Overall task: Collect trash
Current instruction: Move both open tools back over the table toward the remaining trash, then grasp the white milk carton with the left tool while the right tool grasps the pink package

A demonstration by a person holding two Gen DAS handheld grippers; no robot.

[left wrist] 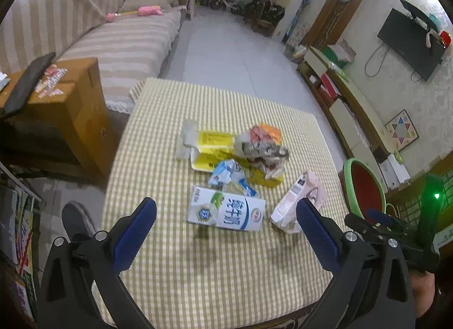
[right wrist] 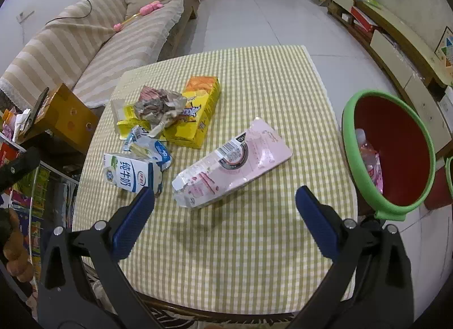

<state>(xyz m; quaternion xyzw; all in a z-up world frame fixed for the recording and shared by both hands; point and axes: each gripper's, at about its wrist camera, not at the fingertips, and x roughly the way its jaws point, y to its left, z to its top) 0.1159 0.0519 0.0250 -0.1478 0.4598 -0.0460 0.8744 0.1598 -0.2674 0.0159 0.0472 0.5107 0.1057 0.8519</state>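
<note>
Table [right wrist: 254, 244], checked cloth, centre frame. Bin [right wrist: 368, 187], green rim, right edge. Pink pouch [right wrist: 232, 164] lying ahead between spread fingers of right gripper [right wrist: 225, 200]. Milk carton [left wrist: 226, 213] ahead between left gripper [left wrist: 226, 210] fingers, likewise spread, empty.

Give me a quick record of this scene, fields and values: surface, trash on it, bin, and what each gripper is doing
surface: table with checked cloth
trash: milk carton, pink pouch, yellow box, crumpled paper, blue wrapper
bin: red, green rim, right of table, some trash already inside
left gripper: jaws open, empty, facing milk carton
right gripper: jaws open, empty, facing pink pouch
</note>
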